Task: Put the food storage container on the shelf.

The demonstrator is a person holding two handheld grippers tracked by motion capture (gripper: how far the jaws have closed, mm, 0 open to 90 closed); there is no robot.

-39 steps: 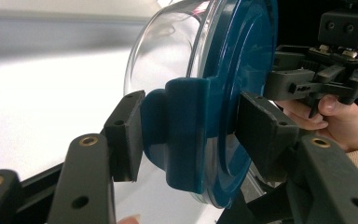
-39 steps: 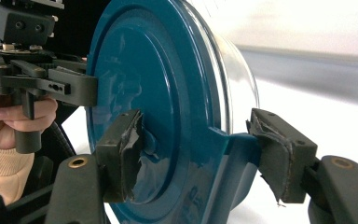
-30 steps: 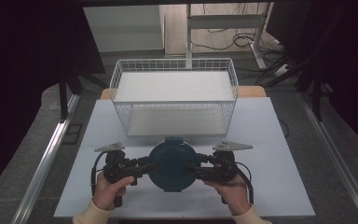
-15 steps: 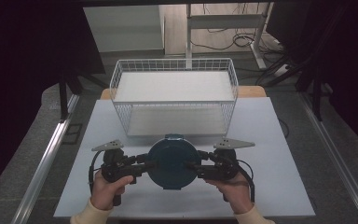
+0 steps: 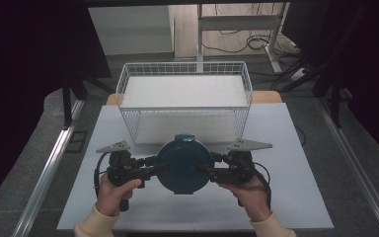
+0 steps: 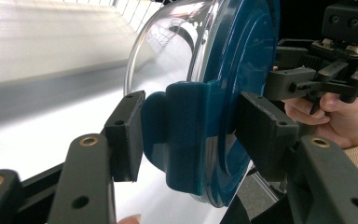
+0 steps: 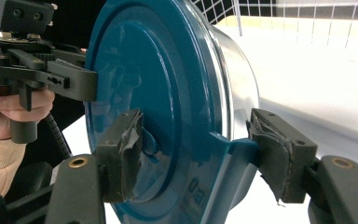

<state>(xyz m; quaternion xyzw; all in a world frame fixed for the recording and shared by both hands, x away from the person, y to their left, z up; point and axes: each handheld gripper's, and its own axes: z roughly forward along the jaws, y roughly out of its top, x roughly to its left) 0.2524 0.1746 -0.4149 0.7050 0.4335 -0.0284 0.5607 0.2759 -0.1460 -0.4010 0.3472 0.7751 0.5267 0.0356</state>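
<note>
1. The container (image 5: 184,165), a round clear tub under a glossy teal lid (image 7: 154,107) with side latches, is held above the white table (image 5: 296,148), just in front of the wire basket (image 5: 185,94).
2. Raised lettering on the lid's rim is too small to read.
3. The left gripper (image 5: 145,170) is clamped on a teal latch (image 6: 186,135).
4. The right gripper (image 5: 208,169), with its torn pads (image 7: 272,149), pinches the opposite edge.
5. The basket is a white grid, rectangular.

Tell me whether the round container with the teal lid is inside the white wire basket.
No, the teal-lidded container is in front of the wire basket.
</note>
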